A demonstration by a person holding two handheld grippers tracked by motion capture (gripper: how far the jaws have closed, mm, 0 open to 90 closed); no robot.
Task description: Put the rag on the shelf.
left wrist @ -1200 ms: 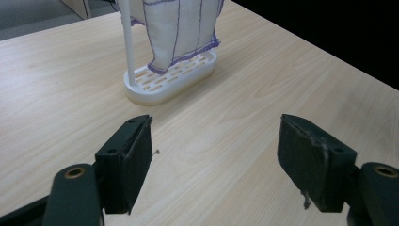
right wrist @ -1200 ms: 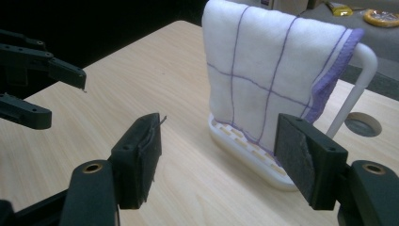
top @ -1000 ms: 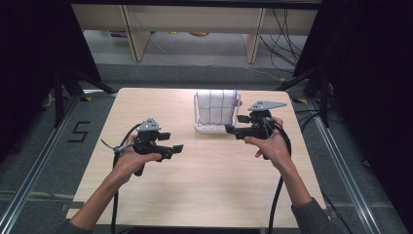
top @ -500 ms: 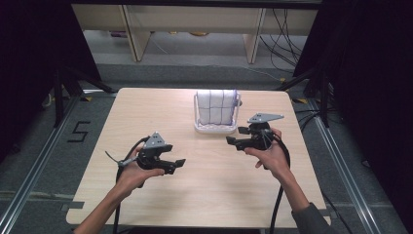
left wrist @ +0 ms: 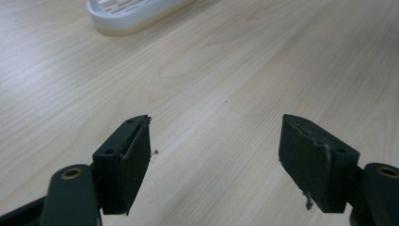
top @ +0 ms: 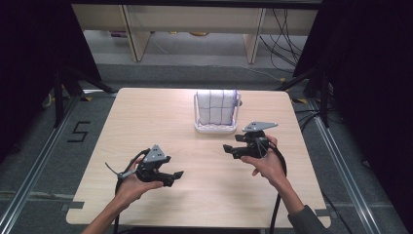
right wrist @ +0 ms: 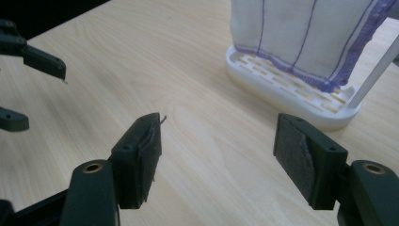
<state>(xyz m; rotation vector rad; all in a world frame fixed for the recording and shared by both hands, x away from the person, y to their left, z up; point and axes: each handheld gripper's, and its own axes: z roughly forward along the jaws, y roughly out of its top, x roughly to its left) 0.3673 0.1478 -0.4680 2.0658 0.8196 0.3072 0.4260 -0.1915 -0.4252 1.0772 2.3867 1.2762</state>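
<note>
A white cloth [top: 216, 107] with thin purple lines hangs upright in a white slotted rack [top: 214, 129] at the back middle of the wooden table [top: 146, 117]. My left gripper [top: 174, 178] hovers low over the front left, pointing right, open and holding nothing. My right gripper [top: 229, 150] is right of centre, pointing left, also open, just in front of the rack. In the left gripper view the left gripper [left wrist: 216, 136] frames bare wood, with the rack [left wrist: 131, 14] far off. The right gripper view has the right gripper [right wrist: 216, 136] open, with the cloth [right wrist: 301, 33] and rack [right wrist: 291, 89] ahead.
The left gripper's jaws [right wrist: 33, 61] show at the left edge of the right gripper view. Cables trail from both grippers toward the table's front edge. A floor mark "5" [top: 78, 131] lies left of the table, and cables [top: 287, 29] run on the floor behind.
Both grippers have drawn back toward the table's front edge and away from the rack. The left has dropped lower. Both stay open.
</note>
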